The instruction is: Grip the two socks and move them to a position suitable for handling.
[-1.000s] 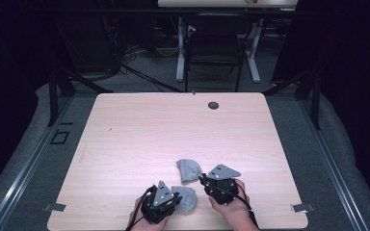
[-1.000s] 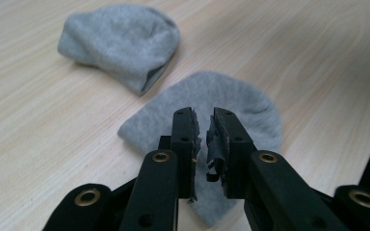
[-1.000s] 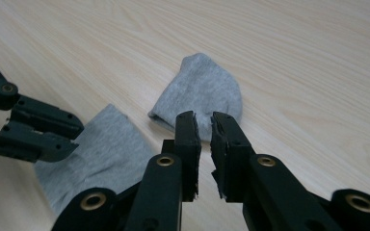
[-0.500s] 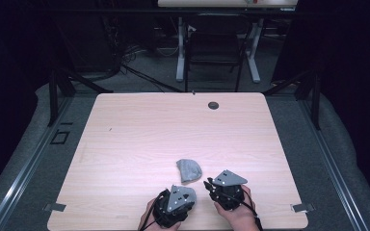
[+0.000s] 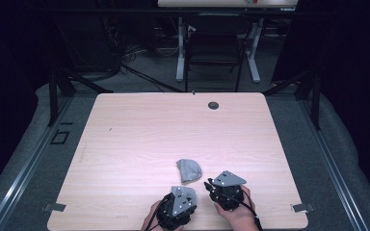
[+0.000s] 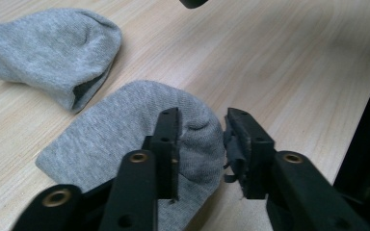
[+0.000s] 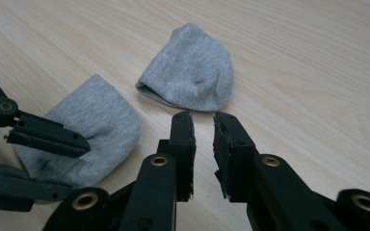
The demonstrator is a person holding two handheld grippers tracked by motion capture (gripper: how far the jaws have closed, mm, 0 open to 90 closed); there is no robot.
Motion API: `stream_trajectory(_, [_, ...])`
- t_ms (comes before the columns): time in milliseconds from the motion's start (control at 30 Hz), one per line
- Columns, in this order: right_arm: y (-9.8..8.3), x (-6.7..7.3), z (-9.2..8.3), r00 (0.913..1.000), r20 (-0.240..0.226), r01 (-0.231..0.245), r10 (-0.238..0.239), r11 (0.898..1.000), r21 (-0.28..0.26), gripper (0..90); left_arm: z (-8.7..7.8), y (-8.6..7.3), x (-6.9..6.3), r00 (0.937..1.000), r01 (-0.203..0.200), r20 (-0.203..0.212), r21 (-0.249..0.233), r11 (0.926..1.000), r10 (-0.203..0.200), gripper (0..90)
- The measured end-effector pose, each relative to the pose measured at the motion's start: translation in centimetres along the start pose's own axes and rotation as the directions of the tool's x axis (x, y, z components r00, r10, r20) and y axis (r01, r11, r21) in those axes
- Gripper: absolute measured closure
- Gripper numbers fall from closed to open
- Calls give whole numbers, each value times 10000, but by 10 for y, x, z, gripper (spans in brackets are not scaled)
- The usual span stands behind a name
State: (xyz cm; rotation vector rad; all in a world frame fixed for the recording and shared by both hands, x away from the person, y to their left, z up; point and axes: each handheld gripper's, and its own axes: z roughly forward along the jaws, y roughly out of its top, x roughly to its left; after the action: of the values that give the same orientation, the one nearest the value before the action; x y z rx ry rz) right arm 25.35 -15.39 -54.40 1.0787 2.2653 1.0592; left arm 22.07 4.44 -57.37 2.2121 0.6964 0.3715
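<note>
Two small grey knitted cloth pieces lie on the wooden table (image 5: 149,125) near its front edge. The farther cloth piece (image 5: 189,169) (image 6: 48,48) (image 7: 190,67) lies free. The nearer cloth piece (image 6: 125,130) (image 7: 96,115) lies under my left gripper (image 5: 184,188) (image 6: 203,118). Its jaws have just been closing and stand apart astride the cloth's rounded end, not pressing it. One of its fingers (image 7: 48,135) lies across that cloth. My right gripper (image 5: 208,185) (image 7: 203,118) points at the farther piece from just short of it. Its jaws have opened slightly, leaving a narrow gap with nothing in it.
A dark round hole (image 5: 213,105) sits near the table's far edge. Beyond the table stand a dark chair (image 5: 214,53) and white desk legs (image 5: 179,48). Dark frame posts flank the table on both sides.
My left gripper has moved right and forward onto the nearer cloth, which it now covers in the high view. The right gripper has shifted slightly right. The farther cloth has not moved.
</note>
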Motion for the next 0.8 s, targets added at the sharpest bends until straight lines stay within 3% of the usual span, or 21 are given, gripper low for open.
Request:
stream_trajectory(100, [0, 1, 1, 10000, 3, 1, -1, 10000, -11, 777, -2, -1, 0, 10000, -21, 43, -74, 10000, 22, 815])
stream_trajectory(200, [-1, 1, 2, 10000, -50, 36, -35, 10000, 23, 779, -7, 1, 6, 9996, 238, 147, -308, 9992, -234, 862])
stream_trajectory(400, [-2, 4, 4, 9996, -265, 126, -125, 9999, 61, 791, -18, 3, 14, 9984, 568, 121, -669, 9961, -561, 890])
stream_trajectory(567, [-2, 9, 7, 9980, -497, 405, -394, 9990, 207, 812, -24, 4, 19, 9981, 608, -23, -900, 9941, -612, 893])
stream_trajectory(800, [-3, 23, 18, 9884, -1331, 814, -737, 9953, 533, 893, -33, 5, 25, 9972, 719, -113, -1127, 9910, -737, 894])
